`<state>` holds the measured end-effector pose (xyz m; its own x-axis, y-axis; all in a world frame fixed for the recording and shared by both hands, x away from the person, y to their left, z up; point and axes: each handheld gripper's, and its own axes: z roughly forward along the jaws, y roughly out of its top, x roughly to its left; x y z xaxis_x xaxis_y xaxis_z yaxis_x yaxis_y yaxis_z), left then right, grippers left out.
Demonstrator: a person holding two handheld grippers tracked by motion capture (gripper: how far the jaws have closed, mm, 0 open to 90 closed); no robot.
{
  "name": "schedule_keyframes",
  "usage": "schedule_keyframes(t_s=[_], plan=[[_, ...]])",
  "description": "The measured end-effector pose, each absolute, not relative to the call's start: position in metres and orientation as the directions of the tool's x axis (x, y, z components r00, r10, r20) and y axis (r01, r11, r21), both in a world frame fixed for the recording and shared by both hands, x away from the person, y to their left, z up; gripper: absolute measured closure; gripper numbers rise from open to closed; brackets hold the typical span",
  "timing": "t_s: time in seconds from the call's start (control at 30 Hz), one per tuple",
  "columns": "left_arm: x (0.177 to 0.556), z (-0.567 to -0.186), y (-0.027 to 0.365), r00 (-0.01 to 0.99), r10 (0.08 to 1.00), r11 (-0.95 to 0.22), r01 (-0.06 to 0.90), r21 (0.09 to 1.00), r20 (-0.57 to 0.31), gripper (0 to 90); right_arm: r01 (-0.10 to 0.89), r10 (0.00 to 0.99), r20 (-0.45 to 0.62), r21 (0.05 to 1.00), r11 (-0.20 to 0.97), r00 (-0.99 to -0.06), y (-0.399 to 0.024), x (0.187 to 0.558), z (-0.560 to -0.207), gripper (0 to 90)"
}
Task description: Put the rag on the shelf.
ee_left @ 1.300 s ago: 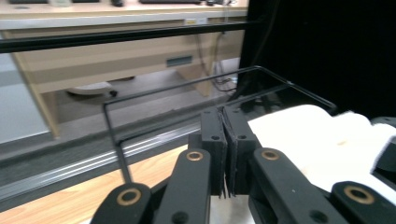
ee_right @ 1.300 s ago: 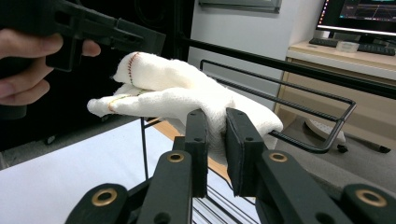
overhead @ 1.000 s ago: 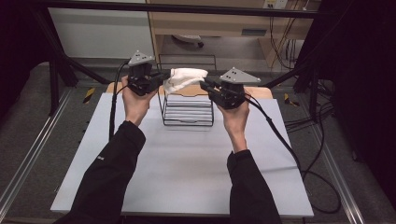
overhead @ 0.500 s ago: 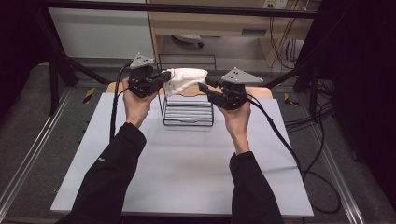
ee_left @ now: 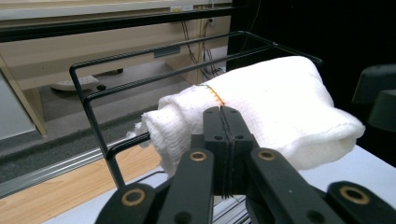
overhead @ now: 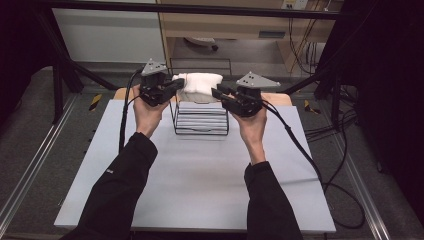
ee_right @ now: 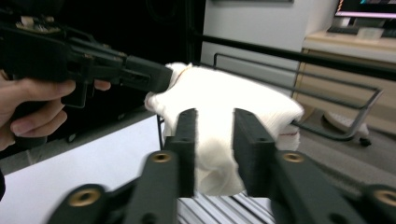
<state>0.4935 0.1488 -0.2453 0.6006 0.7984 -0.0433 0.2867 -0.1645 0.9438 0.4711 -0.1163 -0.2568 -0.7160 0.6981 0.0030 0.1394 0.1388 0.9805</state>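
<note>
A folded white towel (overhead: 200, 82) sits at the top of a black wire rack (overhead: 200, 131) at the table's far side. My left gripper (overhead: 179, 86) is shut on the towel's left edge. In the left gripper view its jaws (ee_left: 222, 112) meet at the rolled fold of the towel (ee_left: 280, 107). My right gripper (overhead: 216, 92) comes in from the right. In the right gripper view its jaws (ee_right: 215, 116) have just been closing, and the towel (ee_right: 224, 98) fills the gap between them. The left gripper (ee_right: 161, 77) pinches the towel's far corner there.
The rack stands on a white table (overhead: 200, 190) with a wooden board (overhead: 280, 98) behind it. Rack wires (ee_left: 88, 100) rise around and behind the towel. Cables trail from both grippers off the table's sides. Dark frame posts stand at the back.
Both hands stay at the rack with the towel between them. The towel's shape has shifted only slightly.
</note>
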Motion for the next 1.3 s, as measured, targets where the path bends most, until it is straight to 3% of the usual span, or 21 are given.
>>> schedule_keyframes(t_s=[0.23,0.63,0.93,1.3], plan=[[0.488,-0.251,0.152,0.612,0.79,-0.178,0.285,0.942,-0.036,89.2,0.189,0.726,0.0,0.965,0.179,-0.688,-0.109,0.481,-0.266,83.9],[0.485,-0.255,0.152,0.622,0.783,-0.188,0.271,0.944,-0.023,87.2,0.197,0.748,-0.005,0.964,0.181,-0.663,-0.108,0.489,-0.269,82.7],[0.465,-0.252,0.163,0.63,0.776,-0.21,0.237,0.948,0.014,75.3,0.175,0.723,0.019,0.974,0.141,-0.691,-0.121,0.469,-0.256,61.9],[0.439,-0.27,0.184,0.654,0.757,-0.227,0.254,0.94,0.006,39.5,0.24,0.703,0.067,0.959,0.15,-0.708,-0.137,0.449,-0.262,28.0]])
